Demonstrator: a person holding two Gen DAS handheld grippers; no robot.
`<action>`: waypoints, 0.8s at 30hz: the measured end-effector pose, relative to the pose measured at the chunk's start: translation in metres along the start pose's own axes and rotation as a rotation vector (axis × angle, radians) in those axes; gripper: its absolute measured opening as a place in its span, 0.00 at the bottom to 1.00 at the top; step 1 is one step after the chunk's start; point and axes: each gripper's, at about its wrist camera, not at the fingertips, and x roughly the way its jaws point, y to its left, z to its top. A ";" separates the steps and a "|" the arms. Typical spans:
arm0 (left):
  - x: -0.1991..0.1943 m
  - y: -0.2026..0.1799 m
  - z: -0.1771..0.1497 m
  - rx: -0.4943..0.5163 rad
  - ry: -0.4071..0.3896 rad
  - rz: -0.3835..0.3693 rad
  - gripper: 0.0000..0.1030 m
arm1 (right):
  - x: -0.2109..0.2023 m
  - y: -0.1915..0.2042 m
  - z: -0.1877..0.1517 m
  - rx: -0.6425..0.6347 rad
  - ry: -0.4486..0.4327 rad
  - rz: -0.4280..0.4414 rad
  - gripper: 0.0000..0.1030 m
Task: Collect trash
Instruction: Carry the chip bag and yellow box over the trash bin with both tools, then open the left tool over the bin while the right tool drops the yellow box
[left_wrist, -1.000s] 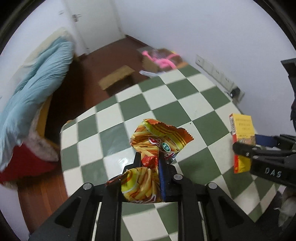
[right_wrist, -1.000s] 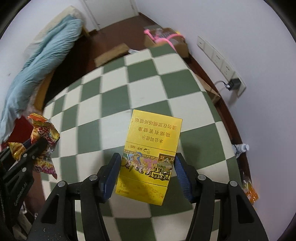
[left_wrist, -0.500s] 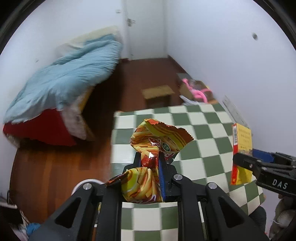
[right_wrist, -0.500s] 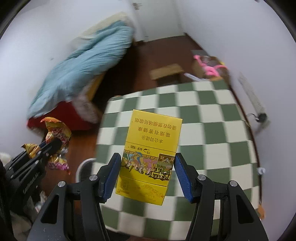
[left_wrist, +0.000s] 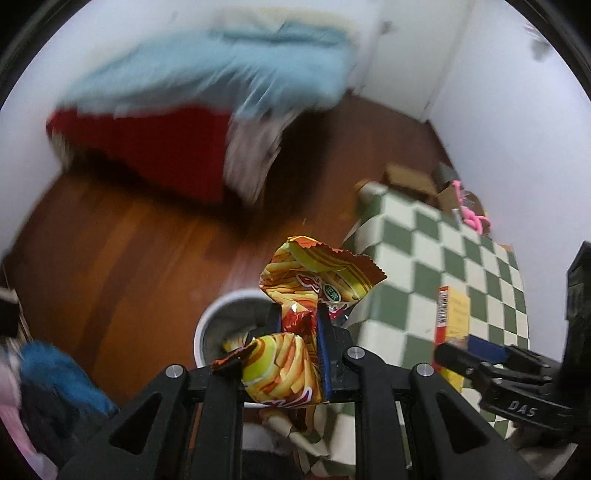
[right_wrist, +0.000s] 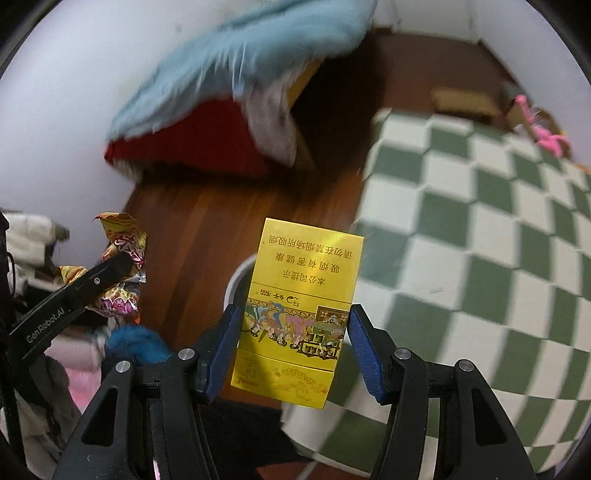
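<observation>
My left gripper (left_wrist: 298, 314) is shut on a crumpled orange-and-yellow snack wrapper (left_wrist: 314, 280), held in the air above a white round bin (left_wrist: 221, 317) on the wooden floor. The wrapper also shows in the right wrist view (right_wrist: 118, 266). My right gripper (right_wrist: 293, 332) is shut on a yellow cigarette box (right_wrist: 303, 291), held upright over the table's left edge; the bin's white rim (right_wrist: 236, 280) peeks out behind the box. The box shows in the left wrist view (left_wrist: 452, 321) too.
A green-and-white checkered table (right_wrist: 480, 236) lies to the right. A bed with a light blue blanket (left_wrist: 221, 66) and red side stands beyond. Clothes and a blue fuzzy item (left_wrist: 55, 373) lie at lower left. Cardboard boxes and a pink object (left_wrist: 469, 214) sit past the table.
Both grippers have swung left off the table with their trash. The view now looks over the wooden floor, and the white bin has come into sight below them.
</observation>
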 end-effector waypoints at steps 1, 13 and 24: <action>0.018 0.019 -0.003 -0.028 0.040 -0.016 0.14 | 0.019 0.006 0.002 -0.011 0.031 -0.004 0.59; 0.182 0.111 -0.044 -0.209 0.346 -0.039 0.19 | 0.222 0.040 0.026 -0.101 0.293 -0.144 0.59; 0.185 0.135 -0.052 -0.232 0.358 0.070 0.91 | 0.264 0.043 0.020 -0.126 0.385 -0.168 0.76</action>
